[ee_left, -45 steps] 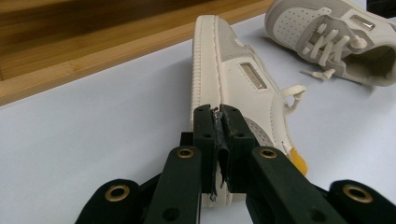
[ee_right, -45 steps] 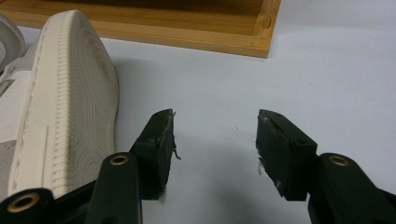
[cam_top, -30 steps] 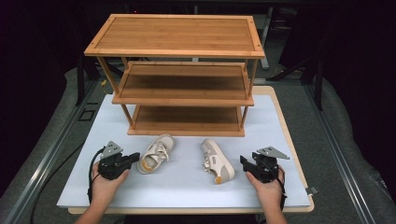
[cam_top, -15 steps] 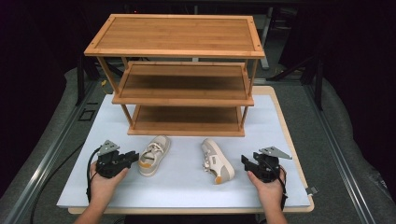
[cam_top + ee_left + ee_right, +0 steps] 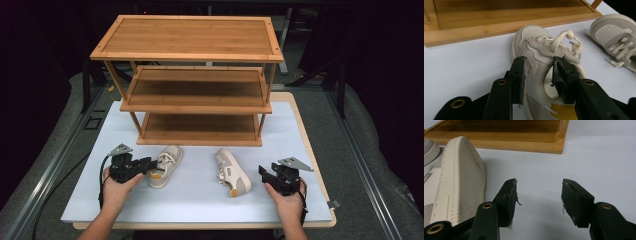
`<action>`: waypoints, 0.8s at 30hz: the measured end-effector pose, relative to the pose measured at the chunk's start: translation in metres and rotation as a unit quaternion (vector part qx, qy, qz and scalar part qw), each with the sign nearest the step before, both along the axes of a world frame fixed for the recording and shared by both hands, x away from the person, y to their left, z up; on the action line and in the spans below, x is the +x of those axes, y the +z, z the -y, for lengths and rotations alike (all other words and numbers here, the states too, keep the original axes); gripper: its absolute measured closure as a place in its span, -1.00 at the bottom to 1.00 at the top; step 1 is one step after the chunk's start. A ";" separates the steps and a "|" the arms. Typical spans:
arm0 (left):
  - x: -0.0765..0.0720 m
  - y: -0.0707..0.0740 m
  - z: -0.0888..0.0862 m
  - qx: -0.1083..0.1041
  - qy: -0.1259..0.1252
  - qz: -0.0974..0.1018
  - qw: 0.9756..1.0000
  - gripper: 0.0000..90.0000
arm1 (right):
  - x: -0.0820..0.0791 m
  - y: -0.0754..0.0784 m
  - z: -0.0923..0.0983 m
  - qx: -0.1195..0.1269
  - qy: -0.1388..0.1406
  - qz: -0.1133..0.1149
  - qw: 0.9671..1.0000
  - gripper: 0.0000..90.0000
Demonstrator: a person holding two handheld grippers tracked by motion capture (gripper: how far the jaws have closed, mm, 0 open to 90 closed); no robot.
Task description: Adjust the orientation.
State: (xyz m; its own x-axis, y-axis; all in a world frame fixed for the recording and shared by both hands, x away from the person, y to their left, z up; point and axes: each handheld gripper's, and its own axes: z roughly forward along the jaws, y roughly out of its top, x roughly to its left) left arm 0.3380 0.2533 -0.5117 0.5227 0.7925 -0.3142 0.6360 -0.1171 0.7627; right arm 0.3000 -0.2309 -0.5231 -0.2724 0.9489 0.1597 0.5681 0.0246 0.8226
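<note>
Left shoe (image 5: 164, 166): cream sneaker, lower left-centre of the high view, upright on the white mat (image 5: 200, 200), toe pointing up-frame at the wooden rack (image 5: 195, 95). In the left gripper view the shoe (image 5: 541, 62) sits centre frame, heel end nearest the camera.

Left gripper (image 5: 146, 165): at the shoe's heel, lower left of the high view. In its own view the gripper (image 5: 537, 75) straddles one side wall of the heel collar: one jaw outside the shoe, the other inside the opening. Jaws have just been opening, now about half-wide; shoe wall between them, pads not visibly pressing on it.

Right shoe (image 5: 232, 172): lower centre of the high view, tipped on its side, just apart from the left one. In the right gripper view its ribbed sole (image 5: 461, 180) shows at the left edge.

Right gripper (image 5: 262, 173): lower right of the high view, near the right shoe's heel, not touching. In its own view the gripper (image 5: 539, 195) has jaws wide, nothing but bare mat between them.

Rack: three shelves, upper centre, bottom shelf just beyond both shoes.
</note>
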 end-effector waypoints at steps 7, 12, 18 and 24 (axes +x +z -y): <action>-0.001 0.000 0.001 0.017 -0.002 -0.001 1.000 0.36 | -0.001 0.001 -0.001 -0.002 0.004 0.001 1.000 0.02; -0.004 -0.001 -0.002 0.010 -0.001 0.007 1.000 0.31 | -0.001 0.002 0.000 0.003 0.001 0.003 1.000 0.02; 0.002 -0.003 0.008 0.018 -0.012 0.001 1.000 0.21 | -0.001 0.001 0.000 0.003 0.003 0.001 1.000 0.02; 0.006 -0.006 0.011 0.028 0.000 -0.009 1.000 0.34 | 0.000 0.000 0.000 0.001 0.002 -0.001 1.000 0.02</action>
State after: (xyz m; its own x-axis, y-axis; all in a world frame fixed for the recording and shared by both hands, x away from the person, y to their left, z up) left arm 0.3437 0.2423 -0.5176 0.5170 0.8094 -0.2787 0.6492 -0.1585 0.7439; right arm 0.2998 -0.2306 -0.5228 -0.2751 0.9477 0.1620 0.5692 0.0248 0.8218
